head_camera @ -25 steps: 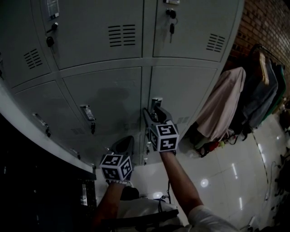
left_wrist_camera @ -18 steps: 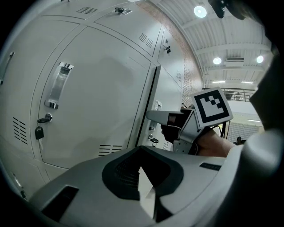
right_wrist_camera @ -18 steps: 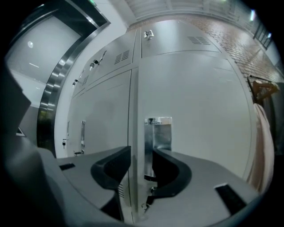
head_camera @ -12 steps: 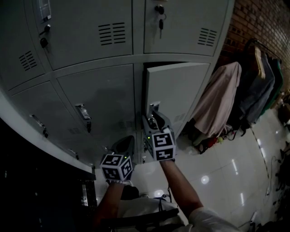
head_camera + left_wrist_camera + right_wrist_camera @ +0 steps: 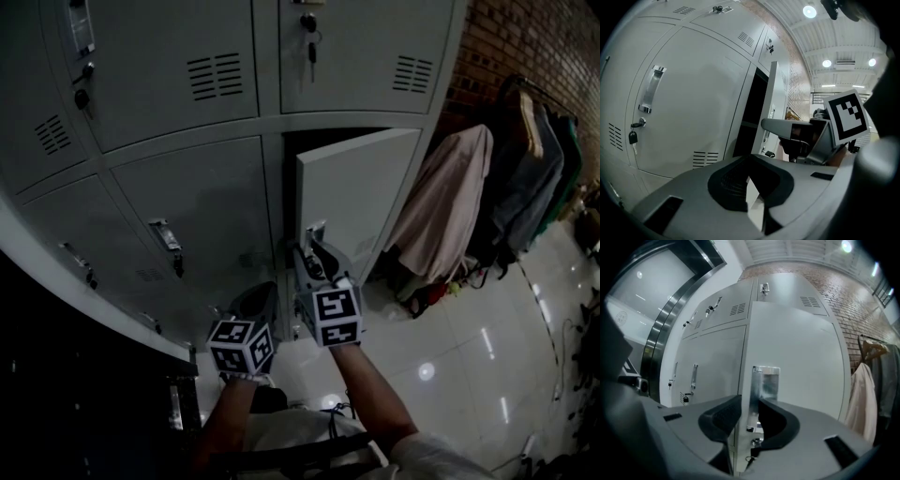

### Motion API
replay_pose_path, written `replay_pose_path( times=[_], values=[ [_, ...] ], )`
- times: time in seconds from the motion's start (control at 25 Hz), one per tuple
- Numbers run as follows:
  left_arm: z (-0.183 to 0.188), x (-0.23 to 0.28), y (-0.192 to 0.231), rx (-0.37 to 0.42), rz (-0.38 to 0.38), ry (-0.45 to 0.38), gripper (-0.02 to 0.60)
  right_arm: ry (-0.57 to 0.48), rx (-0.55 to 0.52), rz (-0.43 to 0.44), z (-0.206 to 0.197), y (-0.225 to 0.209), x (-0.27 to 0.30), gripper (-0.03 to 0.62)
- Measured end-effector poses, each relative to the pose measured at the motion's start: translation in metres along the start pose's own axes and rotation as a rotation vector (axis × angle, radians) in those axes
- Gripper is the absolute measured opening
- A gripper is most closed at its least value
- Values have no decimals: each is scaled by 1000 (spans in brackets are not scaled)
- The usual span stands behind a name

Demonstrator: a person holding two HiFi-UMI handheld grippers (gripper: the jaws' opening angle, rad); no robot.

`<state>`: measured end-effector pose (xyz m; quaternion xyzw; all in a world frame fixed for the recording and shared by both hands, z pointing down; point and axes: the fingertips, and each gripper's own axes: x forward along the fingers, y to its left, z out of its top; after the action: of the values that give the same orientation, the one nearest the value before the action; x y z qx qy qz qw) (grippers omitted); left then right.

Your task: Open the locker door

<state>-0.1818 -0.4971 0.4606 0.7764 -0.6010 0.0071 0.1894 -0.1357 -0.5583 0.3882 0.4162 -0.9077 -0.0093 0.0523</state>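
Observation:
The grey locker door [image 5: 361, 192] stands ajar, swung out from a dark opening [image 5: 323, 141]. My right gripper [image 5: 314, 255] is at the door's free edge, its jaws closing. They straddle that edge and the metal handle [image 5: 765, 379], with a pad against each side [image 5: 750, 414]. A key hangs just below the handle [image 5: 751, 459]. My left gripper [image 5: 255, 300] hangs lower left, away from the lockers. It is shut with nothing in it [image 5: 751, 183]. In the left gripper view the door's edge [image 5: 771, 101] and my right gripper [image 5: 787, 126] are visible.
Closed lockers surround the open one: one to the left [image 5: 197, 206] with a handle [image 5: 165, 234], and two above with keys [image 5: 309, 37]. Clothes hang on a rack at the right [image 5: 450, 211] beside a brick wall [image 5: 525, 37]. Glossy tiled floor [image 5: 469, 347] lies below.
The door went from closed to ajar and swung further out. My right gripper came back toward me with the door's edge. The left gripper stayed put.

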Motion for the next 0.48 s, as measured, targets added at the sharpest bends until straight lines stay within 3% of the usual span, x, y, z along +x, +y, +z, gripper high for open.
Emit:
replay_pose_path(
  times=[0.2, 0.48],
  values=[
    [-2, 4, -6, 2, -5, -1, -3, -7, 3, -7, -1, -6, -14, 162],
    [-9, 4, -18, 5, -11, 12, -3, -13, -19, -16, -2, -8, -39, 164]
  ],
)
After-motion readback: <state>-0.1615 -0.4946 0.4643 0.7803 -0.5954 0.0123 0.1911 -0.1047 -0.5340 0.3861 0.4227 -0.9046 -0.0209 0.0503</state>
